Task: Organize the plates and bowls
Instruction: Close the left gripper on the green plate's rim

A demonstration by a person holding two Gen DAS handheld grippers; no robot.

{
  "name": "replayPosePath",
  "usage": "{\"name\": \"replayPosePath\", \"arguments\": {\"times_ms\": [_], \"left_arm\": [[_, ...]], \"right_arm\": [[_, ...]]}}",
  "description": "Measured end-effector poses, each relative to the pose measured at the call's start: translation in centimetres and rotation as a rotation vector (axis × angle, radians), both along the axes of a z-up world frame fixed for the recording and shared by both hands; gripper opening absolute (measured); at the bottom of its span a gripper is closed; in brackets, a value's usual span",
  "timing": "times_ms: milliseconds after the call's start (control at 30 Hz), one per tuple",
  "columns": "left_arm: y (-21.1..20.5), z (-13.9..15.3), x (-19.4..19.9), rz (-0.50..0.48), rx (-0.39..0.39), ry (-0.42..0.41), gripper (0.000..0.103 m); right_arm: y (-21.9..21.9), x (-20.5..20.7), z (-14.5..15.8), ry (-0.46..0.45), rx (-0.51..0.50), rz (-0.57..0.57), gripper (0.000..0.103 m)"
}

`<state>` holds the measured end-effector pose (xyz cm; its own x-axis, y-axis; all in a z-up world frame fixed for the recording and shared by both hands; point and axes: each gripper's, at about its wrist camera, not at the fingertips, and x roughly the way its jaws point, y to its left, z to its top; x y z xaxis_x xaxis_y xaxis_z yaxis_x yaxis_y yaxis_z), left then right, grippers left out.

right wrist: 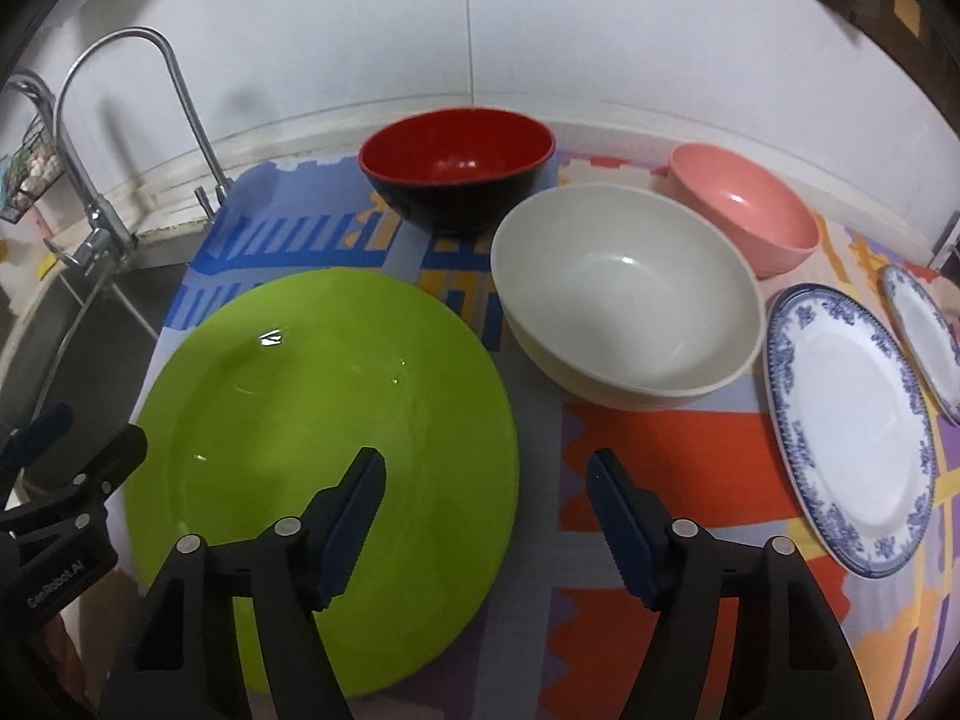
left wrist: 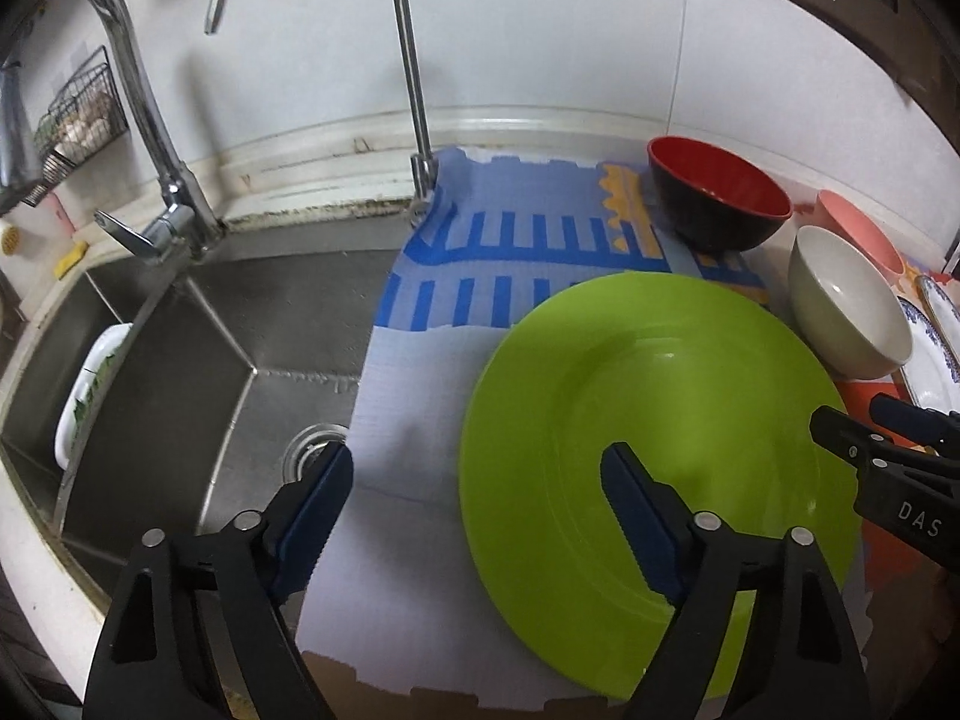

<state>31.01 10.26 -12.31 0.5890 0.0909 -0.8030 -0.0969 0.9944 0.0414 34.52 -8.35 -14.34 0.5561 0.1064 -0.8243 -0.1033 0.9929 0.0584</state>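
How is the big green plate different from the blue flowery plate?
The green plate is one plain colour; the blue-patterned plate is white with a blue flowery rim. The green plate looks larger. The green plate lies next to the sink, the blue-patterned plate on the far side of the white bowl. Both lie flat and empty on the mat.

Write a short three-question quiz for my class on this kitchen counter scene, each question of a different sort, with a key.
1. True or false: the green plate lies between the sink and the white bowl.
2. How many bowls stand on the mat?
3. Which bowl is nearest the tap? A. red bowl B. pink bowl C. white bowl

Key: 1 true. 2 three. 3 A.
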Motion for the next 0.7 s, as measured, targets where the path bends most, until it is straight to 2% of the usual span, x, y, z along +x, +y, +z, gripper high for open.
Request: {"name": "replayPosePath", "arguments": {"times_ms": [167,300,567,700], "left_arm": [[-0.2,-0.7,0.9,-0.022,-0.019,0.023,0.069],[-0.1,-1.1,1.3,-0.032,-0.039,0.038,0.064],[0.1,-1.7,2.0,-0.049,-0.079,0.074,0.047],[0.1,-1.9,2.1,-0.050,-0.077,0.082,0.042]], "right_arm": [[0.2,0.8,-0.6,0.019,-0.001,0.003,0.062],[0.1,1.3,-1.0,0.028,0.005,-0.001,0.057],[0.5,1.8,-1.6,0.052,0.020,0.015,0.045],[0.6,1.9,-1.7,0.060,0.025,0.020,0.041]]}}
